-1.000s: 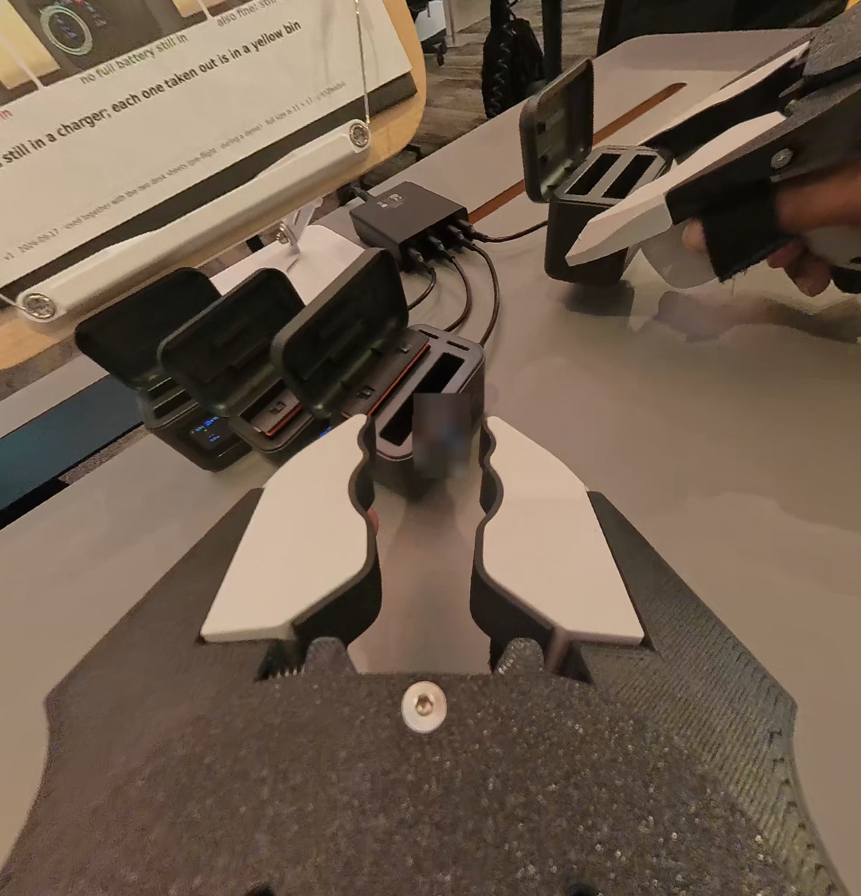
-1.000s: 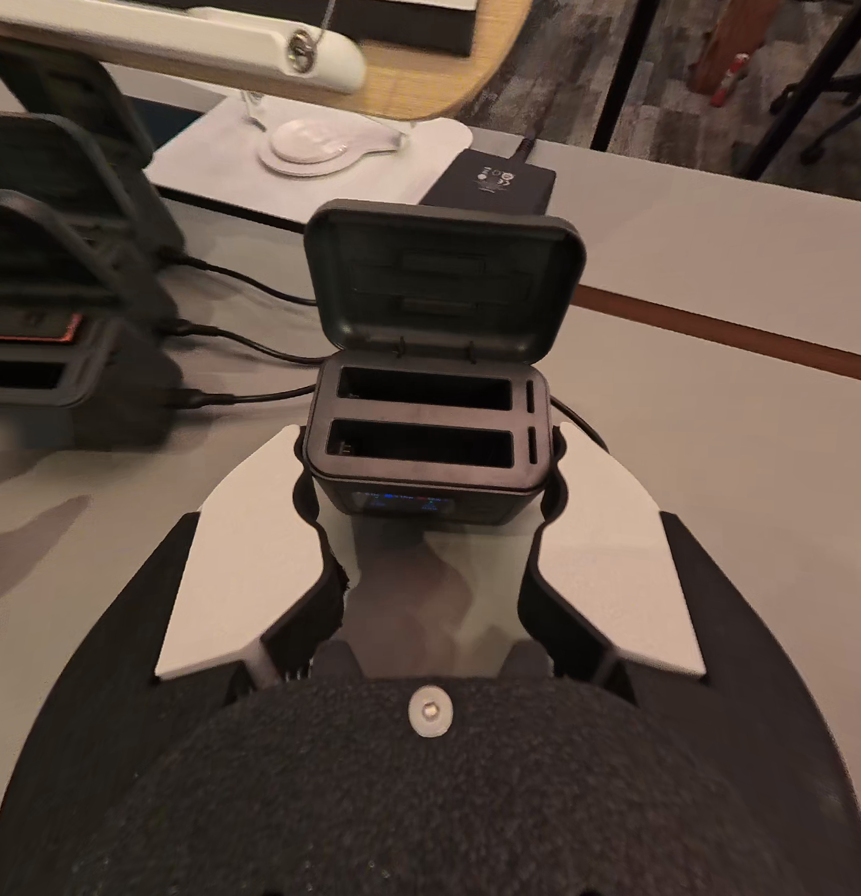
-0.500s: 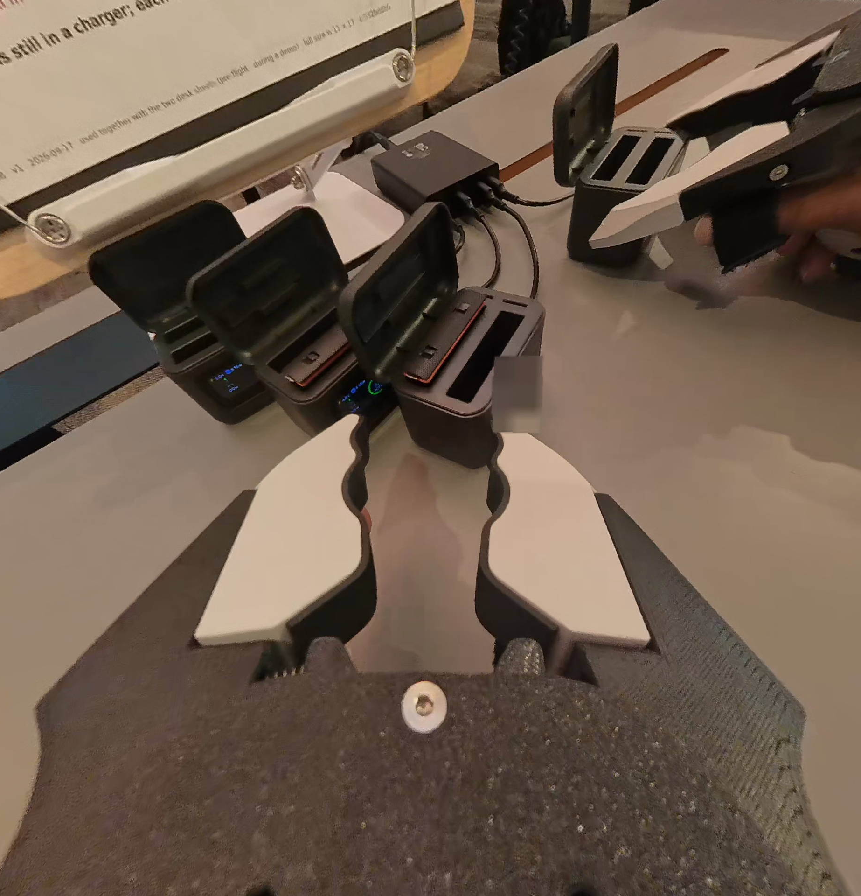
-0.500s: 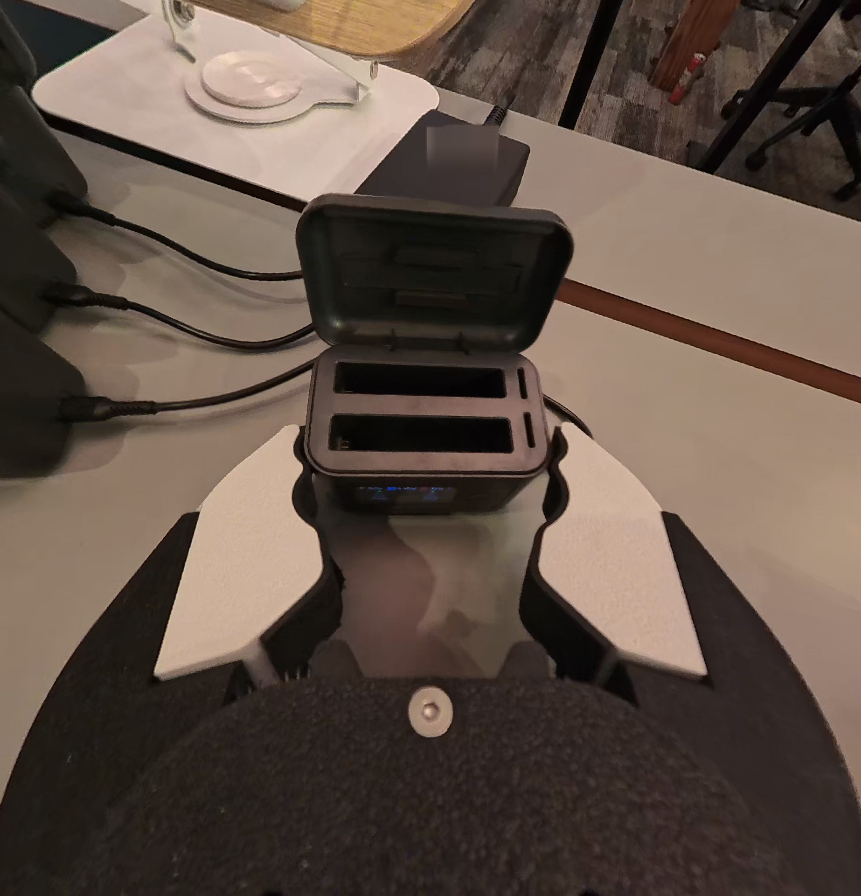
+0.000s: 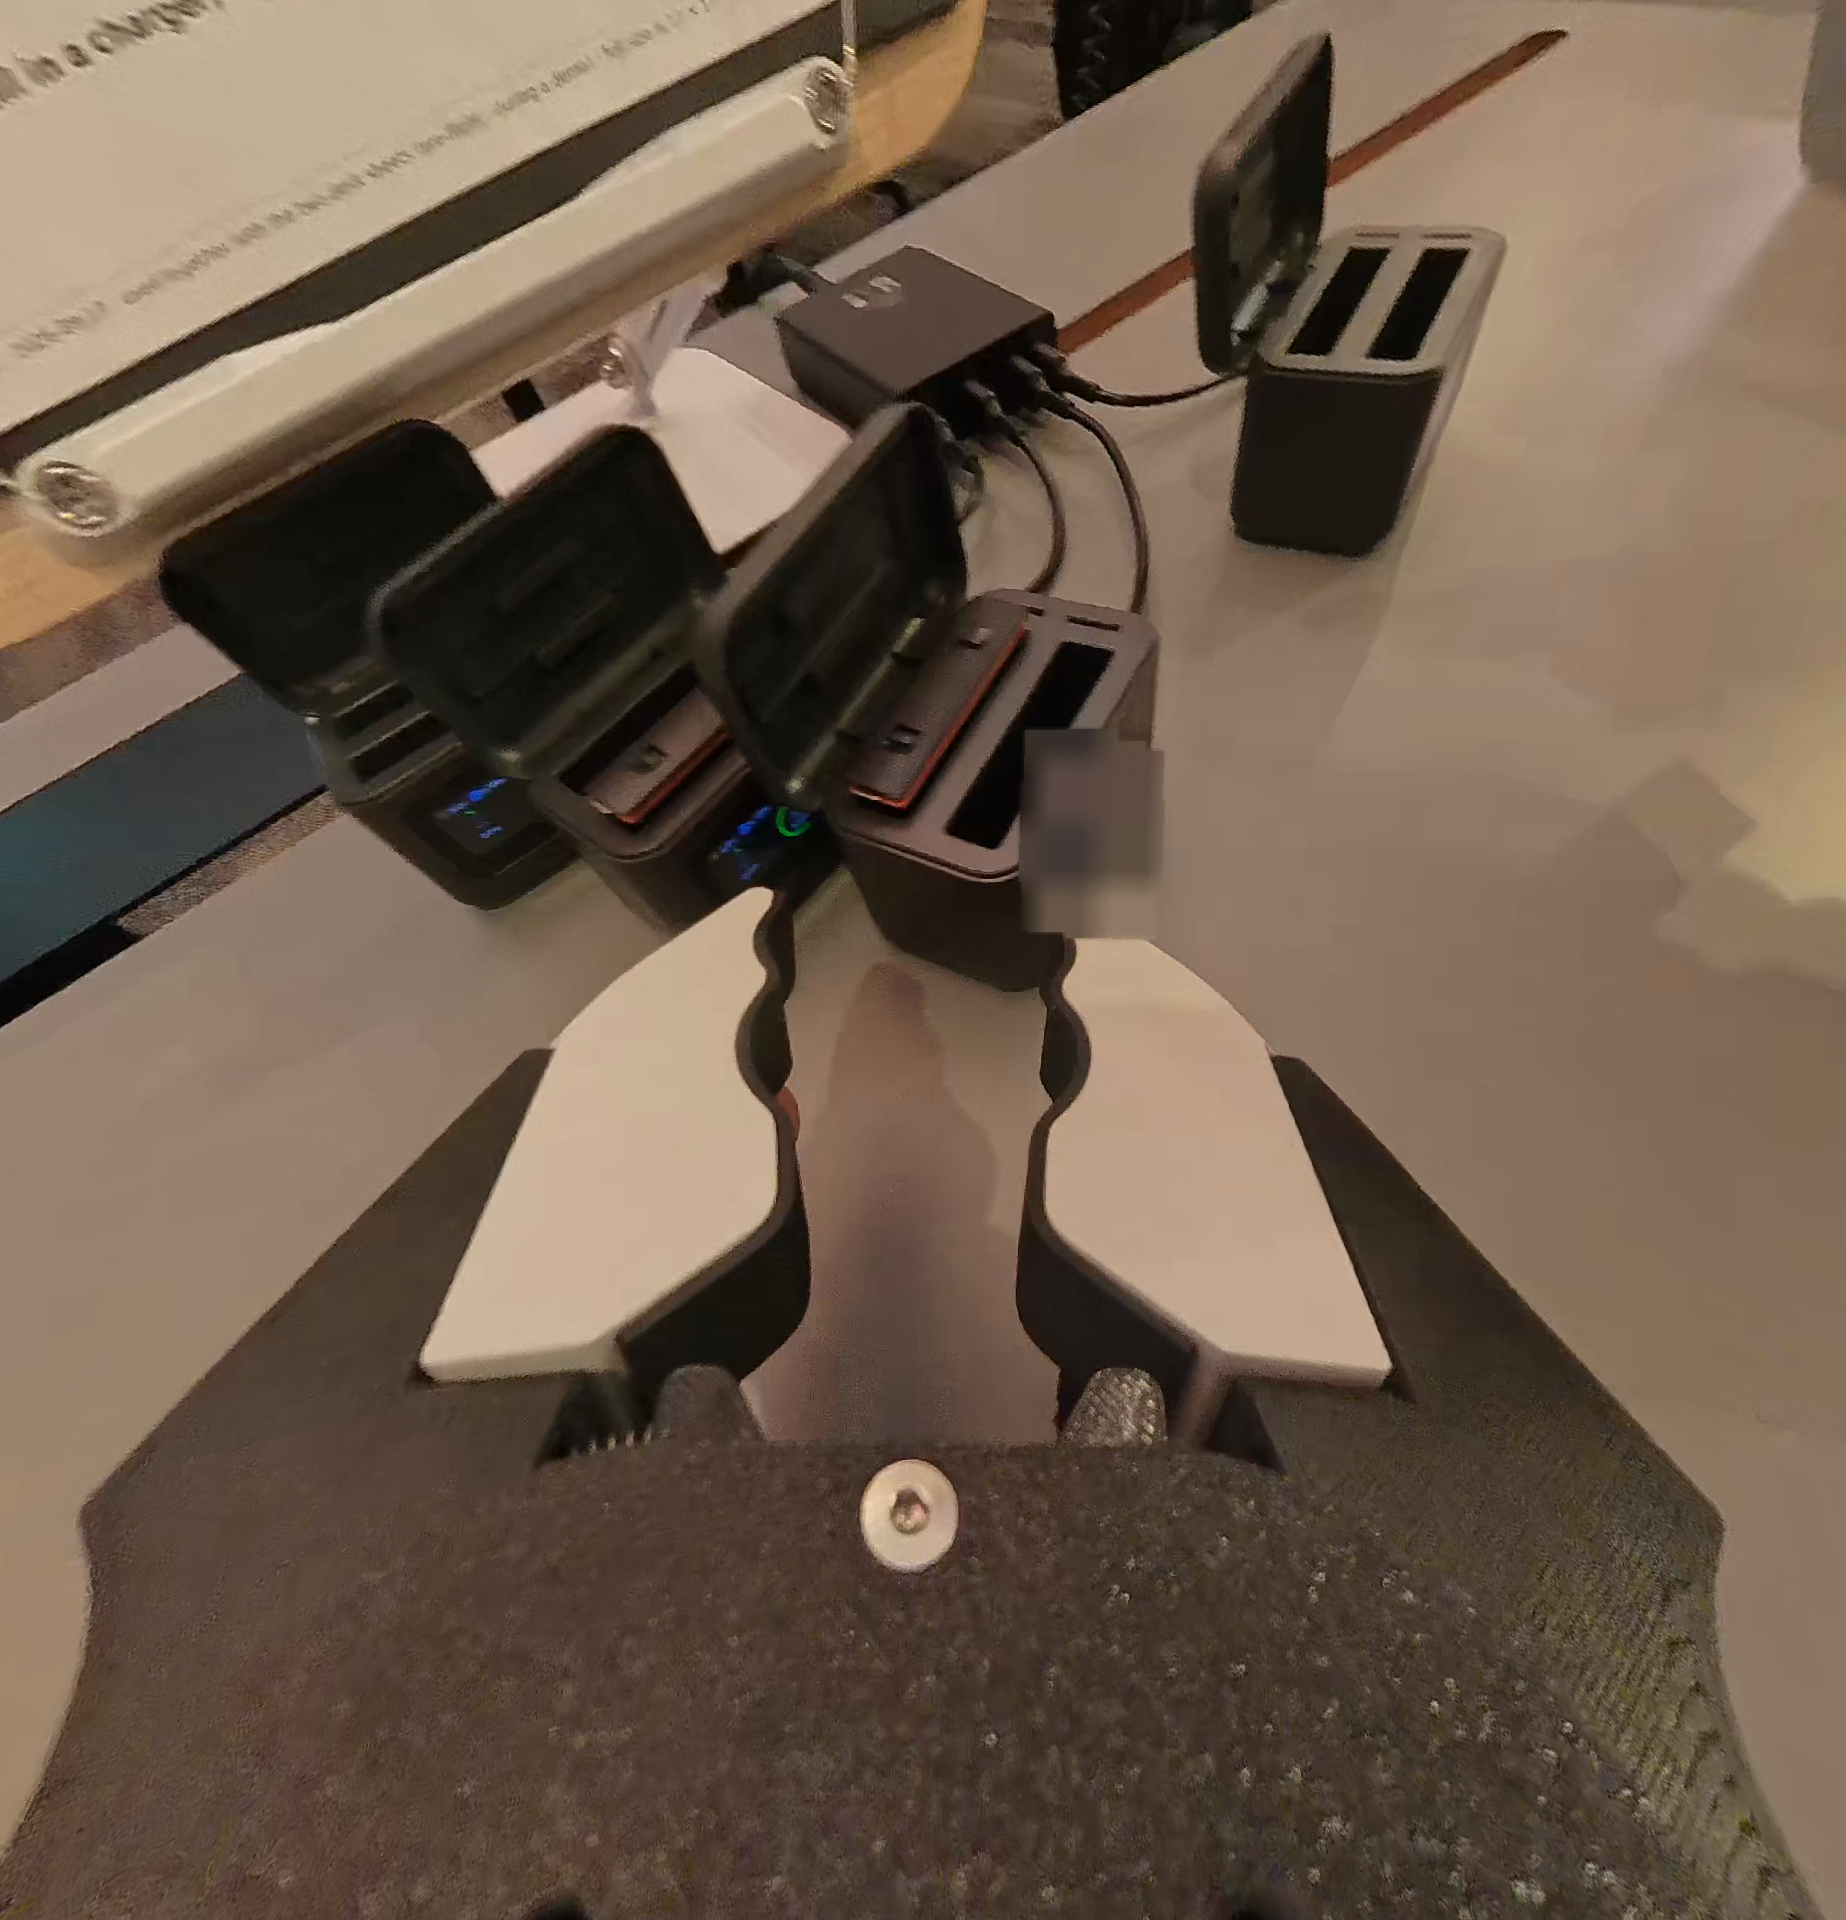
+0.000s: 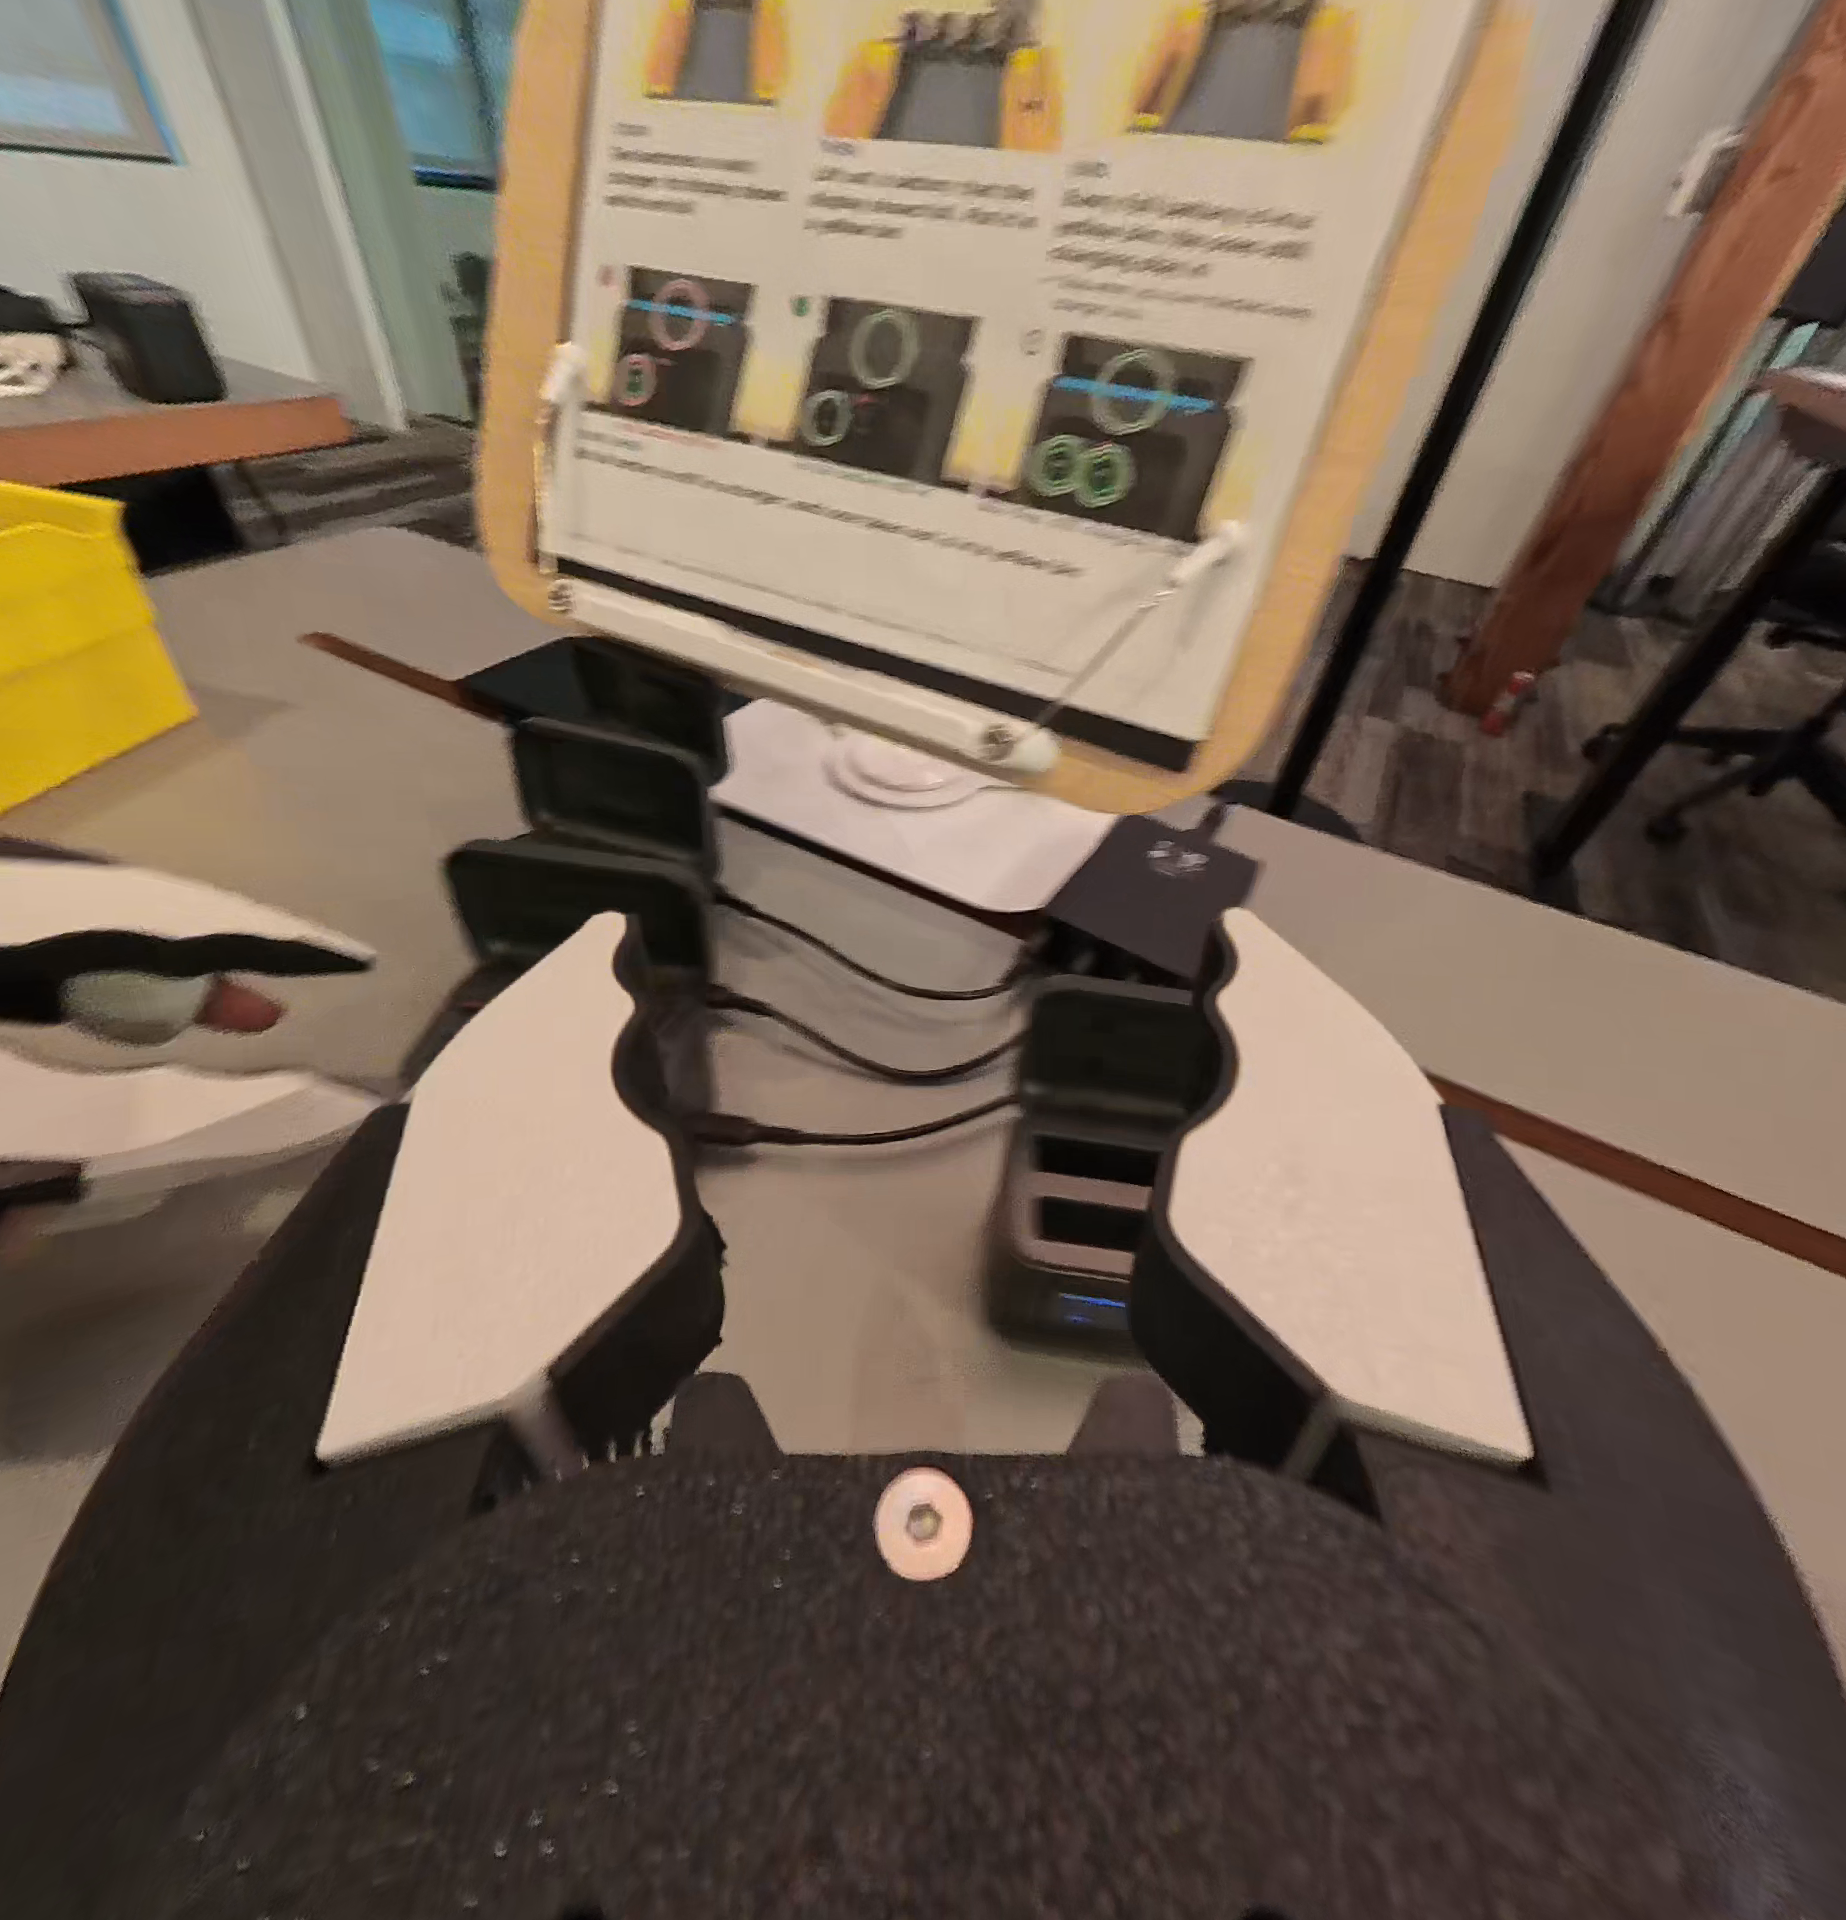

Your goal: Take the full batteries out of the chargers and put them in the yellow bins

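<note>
Left wrist view: battery [image 5: 940, 717] with an orange edge seated in nearest charger [image 5: 1002, 790], centre frame, just beyond left gripper [image 5: 914, 940], long axis slanting up-right; open wide enough to straddle it, holding nothing, closer than right gripper [image 6: 924, 940]; likewise spread and empty, empty charger [image 6: 1080, 1226] behind its right finger; yellow bin [image 6: 46, 634] upper left.

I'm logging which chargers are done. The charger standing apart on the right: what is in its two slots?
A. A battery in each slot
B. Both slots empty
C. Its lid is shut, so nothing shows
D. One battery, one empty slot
B: the lone charger stands with its lid up and both slots dark and empty, while the nearest charger in the row of three holds one battery beside an empty slot.
</note>
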Tool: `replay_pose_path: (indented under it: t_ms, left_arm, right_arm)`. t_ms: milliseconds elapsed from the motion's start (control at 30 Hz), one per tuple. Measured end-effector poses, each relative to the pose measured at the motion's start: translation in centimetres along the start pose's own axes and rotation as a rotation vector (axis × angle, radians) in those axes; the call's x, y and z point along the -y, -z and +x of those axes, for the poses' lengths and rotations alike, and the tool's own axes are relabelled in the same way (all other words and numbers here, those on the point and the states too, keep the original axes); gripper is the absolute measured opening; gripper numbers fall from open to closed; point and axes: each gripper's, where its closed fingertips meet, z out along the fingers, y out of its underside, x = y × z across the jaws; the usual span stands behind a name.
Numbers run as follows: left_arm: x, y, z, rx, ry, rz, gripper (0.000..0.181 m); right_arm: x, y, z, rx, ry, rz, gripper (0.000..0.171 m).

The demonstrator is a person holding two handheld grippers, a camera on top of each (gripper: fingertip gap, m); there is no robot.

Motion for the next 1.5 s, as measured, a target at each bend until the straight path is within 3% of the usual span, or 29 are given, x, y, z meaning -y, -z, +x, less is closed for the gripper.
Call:
replay_pose_path:
  t_ms: [300,367,433,867,1100,1233,1500]
  left_arm:
    - [0.9,2.1,-6.0,0.197,0.184,0.109,0.04]
    - [0.9,2.2,-6.4,0.222,0.187,0.118,0.04]
    - [0.9,2.3,-6.4,0.229,0.177,0.119,0.039]
    - [0.2,1.2,-5.0,0.193,0.124,0.077,0.039]
    - [-0.6,0.4,-4.4,0.179,0.108,0.031,0.045]
    - [-1.5,-1.2,-4.7,0.168,0.137,-0.026,0.053]
    - [-2.1,-5.0,-4.9,0.137,0.177,-0.156,0.066]
  right_arm:
    - [-7.4,-5.6,-11.3,0.151,0.037,-0.287,0.123]
    - [-8.8,-6.9,-12.0,0.14,0.026,-0.351,0.118]
    - [-10.0,-7.6,-11.4,0.115,0.061,-0.4,0.096]
    - [-11.0,-5.6,-0.6,-0.124,-0.022,-0.423,0.095]
    - [-11.2,-5.3,0.2,-0.123,-0.028,-0.415,0.097]
    - [-8.6,-3.2,-1.3,-0.034,-0.056,-0.379,0.107]
    - [-2.7,5.0,1.2,-0.019,-0.127,-0.02,0.105]
